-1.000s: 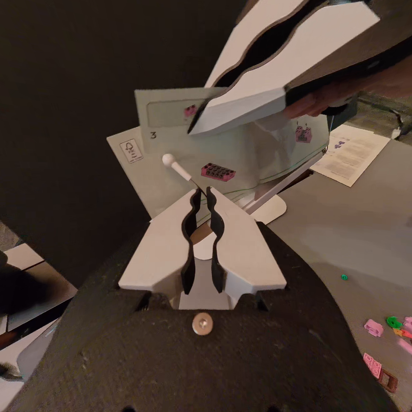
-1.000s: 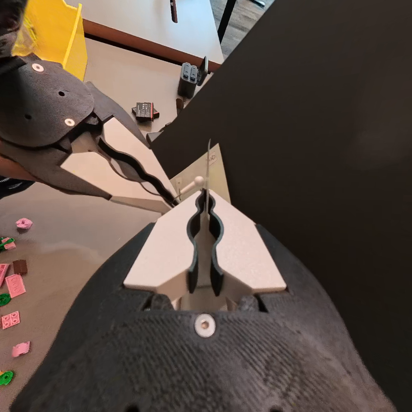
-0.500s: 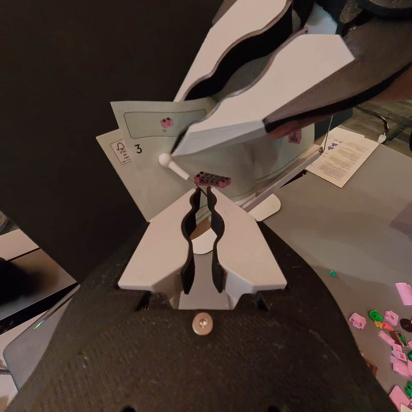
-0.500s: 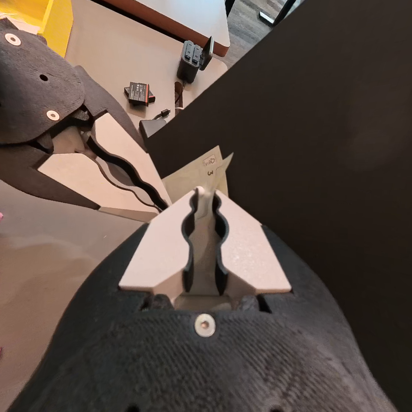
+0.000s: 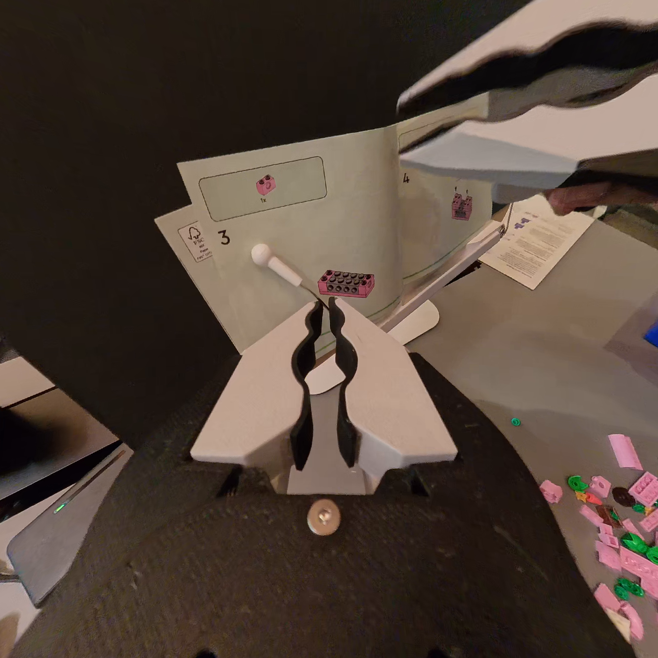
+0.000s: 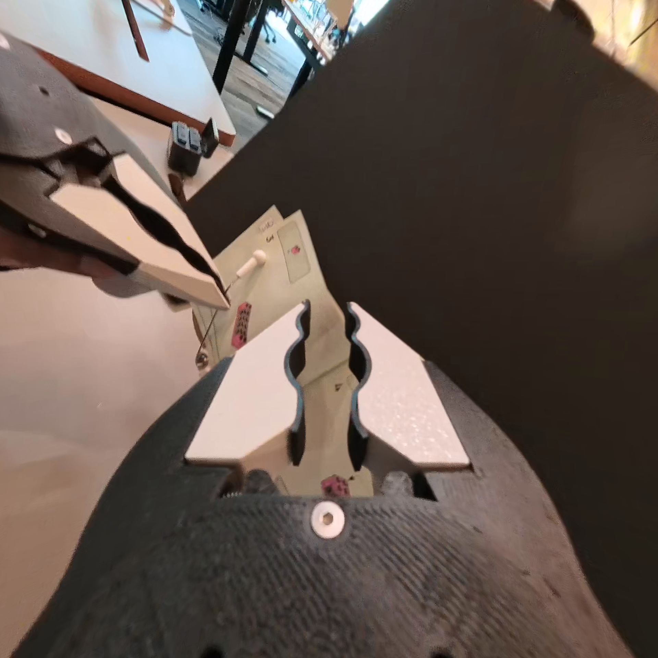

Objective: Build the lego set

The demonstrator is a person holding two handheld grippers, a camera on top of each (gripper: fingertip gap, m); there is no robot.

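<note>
The left hand-held gripper (image 5: 323, 302) pinched a white ball-tipped page-holder wire (image 5: 276, 265) pointing toward ten o'clock; the right hand-held gripper (image 6: 327, 306) gaped empty over the pale-green instruction booklet (image 5: 313, 228).

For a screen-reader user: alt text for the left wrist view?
The left gripper pinches the thin wire of a white-tipped page-holder arm against an open pale-green instruction booklet on a stand, with pink and green bricks scattered on the grey table.

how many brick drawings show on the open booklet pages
3 in the left wrist view: a small pink brick in the top box, a long pink brick low on the same page, a stacked build on the next page. The right gripper may hide more.
</note>
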